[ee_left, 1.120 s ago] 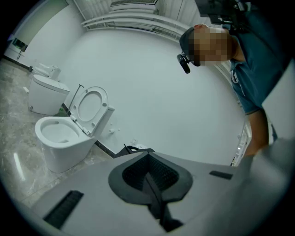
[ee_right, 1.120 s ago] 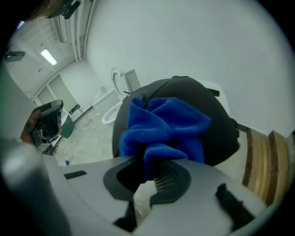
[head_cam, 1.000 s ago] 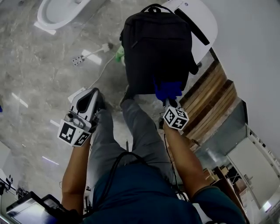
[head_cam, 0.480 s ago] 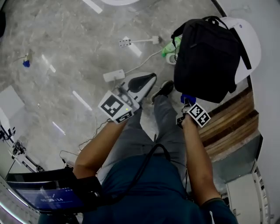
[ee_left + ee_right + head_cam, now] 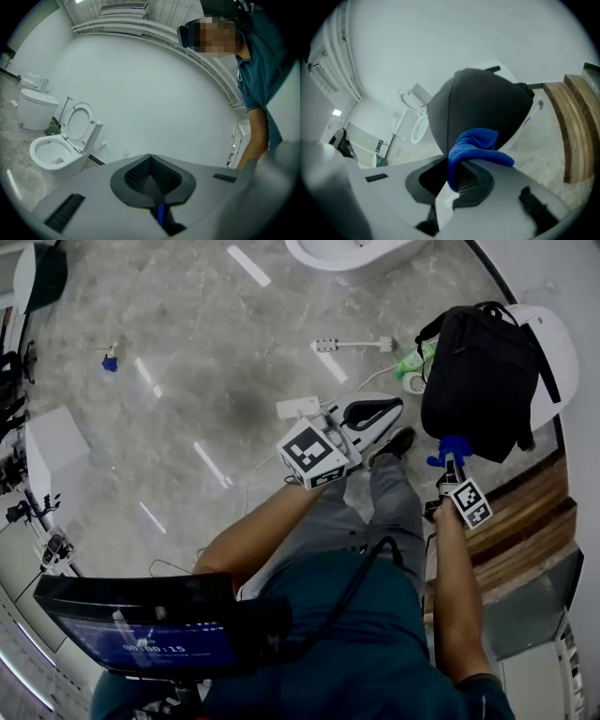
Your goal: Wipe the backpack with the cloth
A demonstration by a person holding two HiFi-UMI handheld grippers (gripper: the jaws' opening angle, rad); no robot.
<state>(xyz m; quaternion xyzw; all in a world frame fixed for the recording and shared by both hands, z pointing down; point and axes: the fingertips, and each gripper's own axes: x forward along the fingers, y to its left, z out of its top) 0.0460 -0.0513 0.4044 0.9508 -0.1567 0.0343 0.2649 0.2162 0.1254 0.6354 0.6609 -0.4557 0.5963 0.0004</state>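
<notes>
Head view: the backpack (image 5: pixel 473 381) sits far right; the right claw (image 5: pixel 453 460) holds the blue cloth (image 5: pixel 448 444) at its near edge; the left claw (image 5: pixel 375 415) hangs to the left, apart.

Left gripper view: the left claw (image 5: pixel 150 161) is closed on nothing; a toilet (image 5: pixel 56 152) stands far left.

Right gripper view: the right claw (image 5: pixel 454 174) grips the cloth (image 5: pixel 476 147); the backpack (image 5: pixel 483 103) is just behind.

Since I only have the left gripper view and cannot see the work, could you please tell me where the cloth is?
Observer: The right gripper has its fingers shut on the blue cloth.
Operator: Is it at the backpack?
Observer: Yes, the cloth is at the lower edge of the black backpack; contact is unclear.
Operator: What does the backpack rest on?
Observer: What looks like a closed white toilet.
</notes>
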